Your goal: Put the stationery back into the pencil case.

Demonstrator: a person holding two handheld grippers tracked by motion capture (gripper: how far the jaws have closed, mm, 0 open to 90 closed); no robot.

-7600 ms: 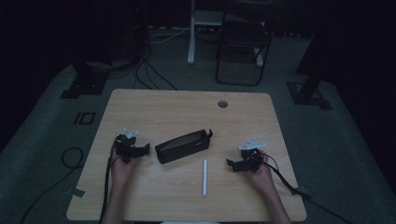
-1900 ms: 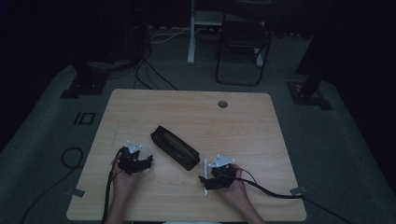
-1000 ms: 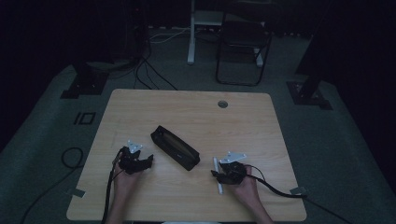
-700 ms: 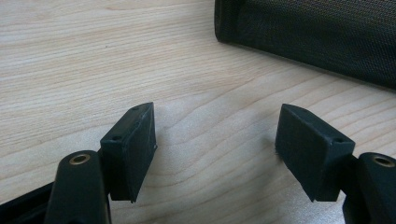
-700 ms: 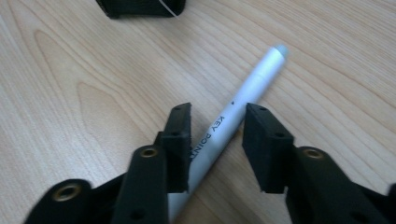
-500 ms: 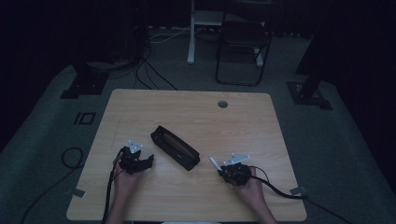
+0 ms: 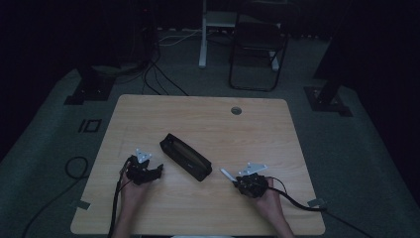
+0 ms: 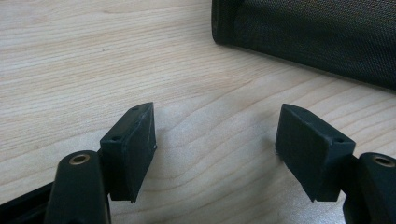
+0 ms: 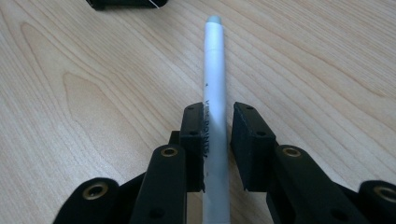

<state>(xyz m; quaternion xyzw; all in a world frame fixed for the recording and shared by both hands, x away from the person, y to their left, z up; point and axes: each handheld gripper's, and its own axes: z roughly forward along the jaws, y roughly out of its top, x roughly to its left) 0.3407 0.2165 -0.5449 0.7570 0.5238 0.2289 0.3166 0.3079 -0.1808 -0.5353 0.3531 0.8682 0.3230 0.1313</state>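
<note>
A white pen (image 9: pixel 215 70) lies lengthwise between the pads of my right gripper (image 9: pixel 217 140), its tip pointing away over the wood. The jaws have just been closing on it and have eased back a touch; both pads still sit against the barrel. From above, the right gripper (image 7: pixel 236 179) is at the front right of the table, and the pen (image 7: pixel 226 173) sticks out toward a black mesh case (image 7: pixel 185 156). My left gripper (image 7: pixel 158 171) rests left of the case, open, with bare wood between its pads (image 8: pixel 215 140). The case (image 8: pixel 317 37) lies just beyond them.
The wooden table (image 7: pixel 198 119) has a round cable hole (image 7: pixel 236 110) near its far edge. A cable (image 7: pixel 297 202) trails from the right gripper off the table's right side. A chair (image 7: pixel 257 44) and stand feet are on the dark floor behind.
The right gripper has shifted a little to the right and shut around the pen, which now points up-left toward the case. The left gripper and the case have kept still.
</note>
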